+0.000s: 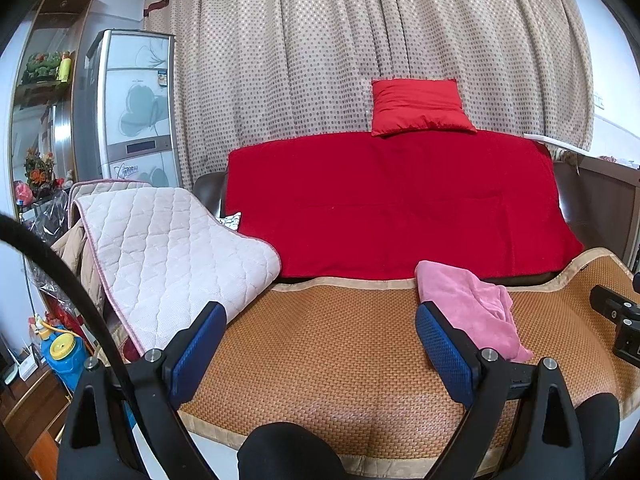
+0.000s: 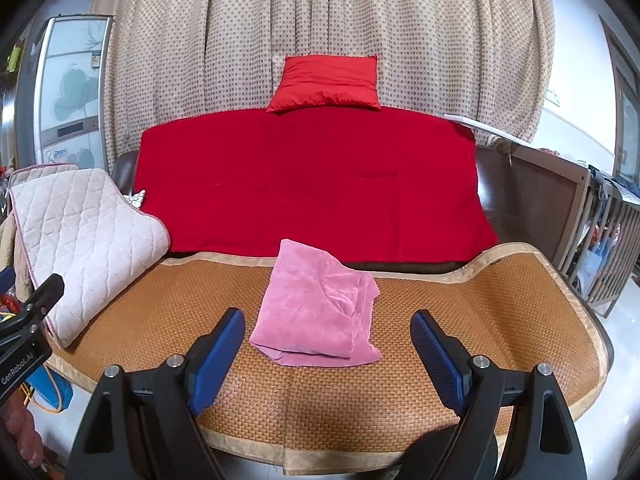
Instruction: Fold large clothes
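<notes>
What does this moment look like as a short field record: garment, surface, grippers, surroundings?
garment: pink garment, folded into a compact pile, lying flat
surface: woven mat on the seat, tan border
left gripper: open, empty, off to the garment's left
right gripper: open, empty, garment just ahead, untouched
left of mat: quilted pad, its edge resting on the mat
behind: red throw, red cushion, dotted curtain

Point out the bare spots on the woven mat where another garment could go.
The woven mat is bare right of the pink garment, out to its tan border. A second bare stretch lies between the garment and the quilted pad. The mat's left end is crowded: the pad overlaps it.
</notes>
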Demonstrator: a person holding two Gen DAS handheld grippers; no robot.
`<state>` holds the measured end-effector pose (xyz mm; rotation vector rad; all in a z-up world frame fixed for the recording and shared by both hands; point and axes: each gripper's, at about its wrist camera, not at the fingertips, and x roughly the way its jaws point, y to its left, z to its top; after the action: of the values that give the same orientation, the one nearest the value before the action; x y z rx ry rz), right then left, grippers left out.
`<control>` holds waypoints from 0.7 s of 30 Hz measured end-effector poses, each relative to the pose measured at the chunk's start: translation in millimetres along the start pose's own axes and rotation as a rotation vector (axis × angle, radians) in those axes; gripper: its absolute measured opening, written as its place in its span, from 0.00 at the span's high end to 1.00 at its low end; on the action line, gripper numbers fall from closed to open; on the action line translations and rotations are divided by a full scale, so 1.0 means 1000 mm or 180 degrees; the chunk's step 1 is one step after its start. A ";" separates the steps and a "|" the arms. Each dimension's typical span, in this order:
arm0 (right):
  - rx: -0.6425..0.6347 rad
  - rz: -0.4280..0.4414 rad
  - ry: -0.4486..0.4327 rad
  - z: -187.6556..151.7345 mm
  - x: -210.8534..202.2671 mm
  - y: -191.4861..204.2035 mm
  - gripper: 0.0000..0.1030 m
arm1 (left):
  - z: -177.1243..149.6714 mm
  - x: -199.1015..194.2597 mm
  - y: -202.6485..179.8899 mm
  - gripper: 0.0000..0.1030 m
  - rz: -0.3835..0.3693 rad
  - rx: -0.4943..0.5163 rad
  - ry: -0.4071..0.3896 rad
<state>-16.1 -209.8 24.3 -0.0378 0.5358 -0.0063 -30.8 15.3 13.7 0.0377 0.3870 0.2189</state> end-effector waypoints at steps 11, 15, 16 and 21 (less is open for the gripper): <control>-0.0094 -0.0025 0.0019 -0.002 0.008 0.015 0.15 | 0.000 -0.002 0.000 0.07 0.0002 0.0022 0.0009; -0.0148 -0.0096 -0.0048 -0.002 0.003 0.017 0.15 | 0.001 -0.003 -0.002 0.07 -0.0001 0.0027 0.0006; -0.0163 -0.0130 -0.0075 -0.002 0.002 0.017 0.15 | 0.001 -0.003 -0.003 0.07 -0.0002 0.0034 0.0004; -0.0177 -0.0199 -0.0164 -0.002 -0.004 0.014 0.15 | 0.003 -0.006 -0.010 0.07 -0.0008 0.0088 -0.0009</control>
<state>-20.6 -195.4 23.8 -0.1085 0.4830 -0.0513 -33.2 4.3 18.1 0.0647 0.3873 0.2109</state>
